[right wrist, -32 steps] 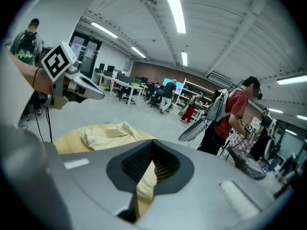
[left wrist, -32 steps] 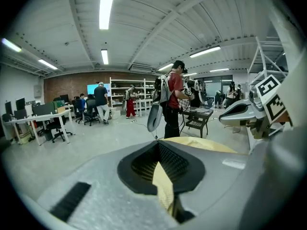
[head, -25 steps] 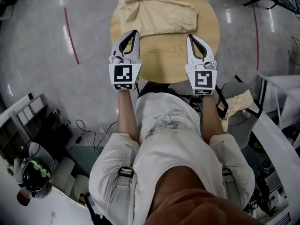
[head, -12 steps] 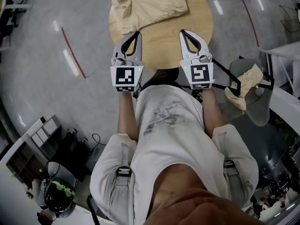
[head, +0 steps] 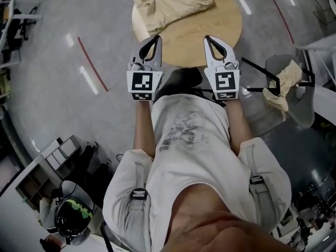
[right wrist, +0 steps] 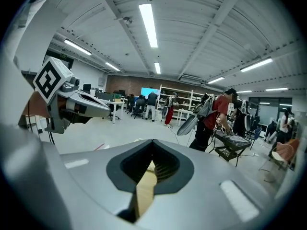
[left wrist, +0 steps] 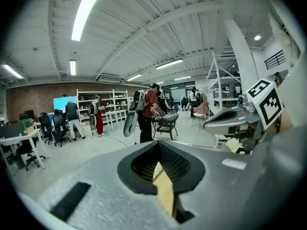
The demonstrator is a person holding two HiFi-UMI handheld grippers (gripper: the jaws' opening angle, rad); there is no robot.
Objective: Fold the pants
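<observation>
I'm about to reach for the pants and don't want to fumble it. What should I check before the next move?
1. Pants lying on the table: ok.
2. Left gripper shut and empty: ok.
3. Right gripper shut and empty: ok.
4. Either gripper opened ready to grasp: not ok.
5. Pants folded flat and even: not ok, they look like a rumpled bundle.

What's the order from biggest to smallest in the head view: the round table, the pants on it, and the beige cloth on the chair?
1. round table
2. pants
3. beige cloth, clearly the smallest
</observation>
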